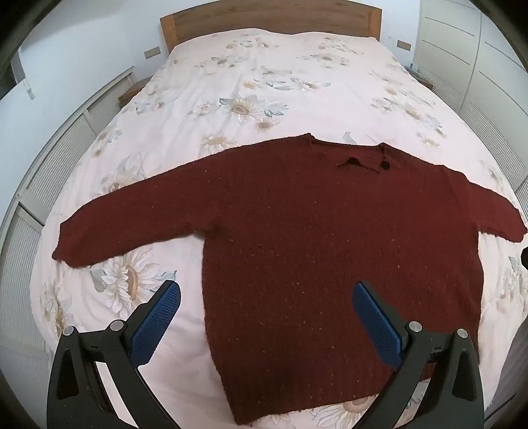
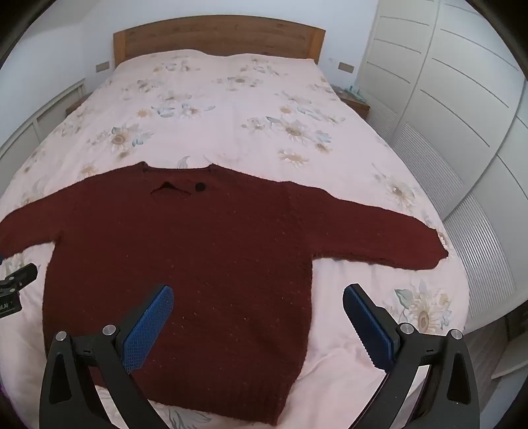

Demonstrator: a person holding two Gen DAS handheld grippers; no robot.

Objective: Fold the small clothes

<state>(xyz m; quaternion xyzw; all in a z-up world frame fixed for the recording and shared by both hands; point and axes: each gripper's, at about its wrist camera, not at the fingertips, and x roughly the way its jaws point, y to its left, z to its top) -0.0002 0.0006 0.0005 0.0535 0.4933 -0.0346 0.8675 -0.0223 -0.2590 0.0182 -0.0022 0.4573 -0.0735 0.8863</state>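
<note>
dark red sweater spread flat near the foot of the bed

a dark red knitted sweater (image 1: pixel 330 237) lies flat on the floral bedspread (image 1: pixel 250 82), hem toward the foot edge, neckline toward the wooden headboard (image 1: pixel 270 16), both sleeves stretched out toward the side edges. the left gripper (image 1: pixel 265 297) hangs above the sweater's left hem side, jaws spread wide, nothing between them. the right gripper (image 2: pixel 257 298) hangs above the right hem side, equally wide and empty. white wardrobe doors (image 2: pixel 445 99) stand beside the bed.
</note>
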